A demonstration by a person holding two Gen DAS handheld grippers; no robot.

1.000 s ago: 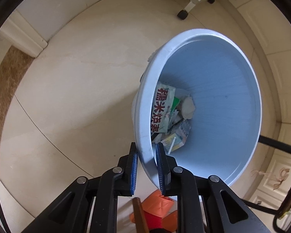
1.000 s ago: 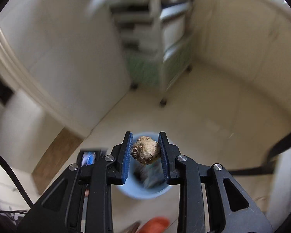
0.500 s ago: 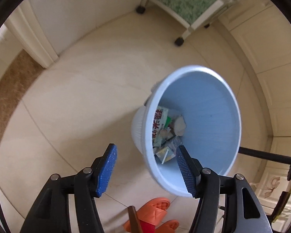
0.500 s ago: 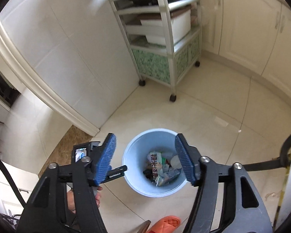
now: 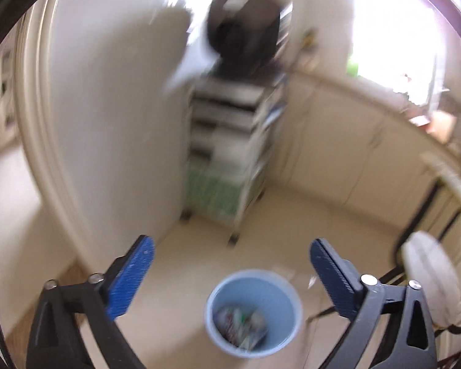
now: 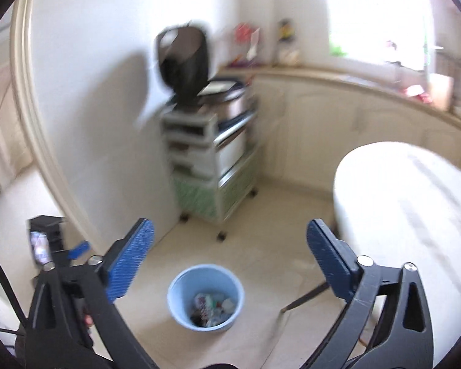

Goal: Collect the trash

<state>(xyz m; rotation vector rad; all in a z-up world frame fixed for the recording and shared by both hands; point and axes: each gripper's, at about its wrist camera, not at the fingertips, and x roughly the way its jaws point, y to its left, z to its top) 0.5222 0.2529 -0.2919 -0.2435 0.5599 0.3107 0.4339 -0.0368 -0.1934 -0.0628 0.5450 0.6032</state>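
Pale blue bin [image 6: 205, 295]; green-patterned cart [image 6: 213, 166]; cream floor [image 6: 261, 230].

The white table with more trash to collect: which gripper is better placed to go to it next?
Probably the right gripper. The white table fills its view's right side, close by; the left gripper sees only its edge. Both are opening, empty, above the blue bin.

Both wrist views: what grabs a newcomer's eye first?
The light blue bin on the pale floor, low and central in both views, with crumpled trash at its bottom. Framing it, each gripper's blue pads: the right gripper and the left gripper have their jaws opening with nothing between them. Behind stands a wheeled shelf cart against the wall; a white round table fills the right-wrist view's right side.
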